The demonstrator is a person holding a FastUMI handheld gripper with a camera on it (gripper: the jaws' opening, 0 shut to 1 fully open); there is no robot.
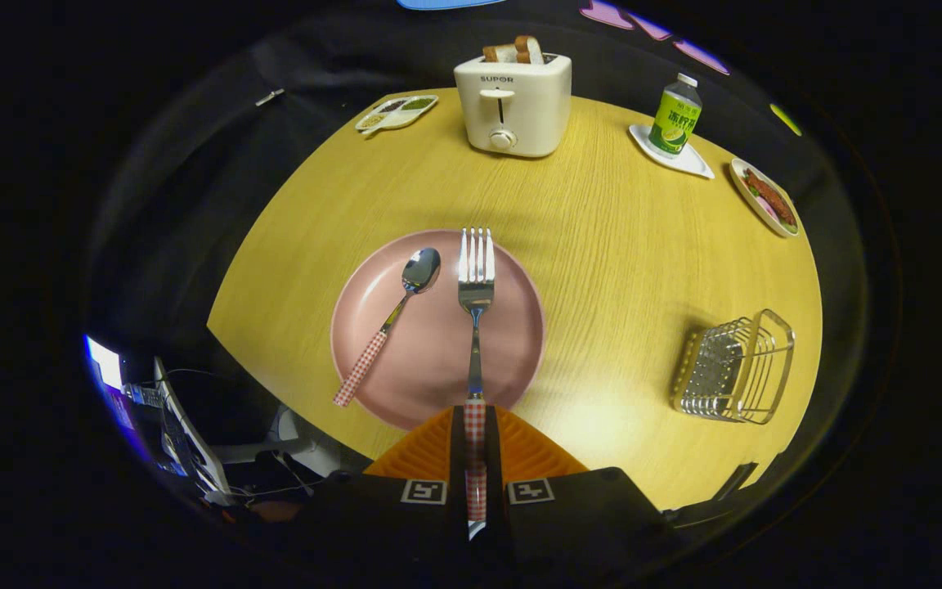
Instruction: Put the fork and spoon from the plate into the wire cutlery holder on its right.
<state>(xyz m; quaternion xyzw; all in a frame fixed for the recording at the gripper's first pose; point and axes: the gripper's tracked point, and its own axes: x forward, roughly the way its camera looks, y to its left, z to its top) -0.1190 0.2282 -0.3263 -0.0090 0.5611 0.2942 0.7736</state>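
Gripper [475, 458]: its jaws are clamped on the fork's checked handle, one ribbed pad on each side; square black-and-white markers sit on the housing behind them.
Fork [476, 282]: shiny metal, four tines, slim neck, red-and-white gingham handle; it runs straight ahead from the jaws over the plate, tines reaching the far rim.
Spoon [393, 321]: polished oval bowl, same gingham handle; it lies aslant on the plate, left of the fork, handle end overhanging the near-left rim.
Plate [512, 360]: round, glossy pink, shallow, just ahead of the jaws.
Wire cutlery holder [735, 368]: bright metal rods in a rounded rectangular basket, tipped on the bench, well to the right of the plate.
Bench [602, 245]: round top, pale yellow wood grain.
Toaster [513, 102]: cream, boxy with rounded corners, "SUPOR" on its front, lever and dial below, toast slices sticking out.
Bottle [675, 116]: green label, white cap, on a white dish; its writing is too small to read.
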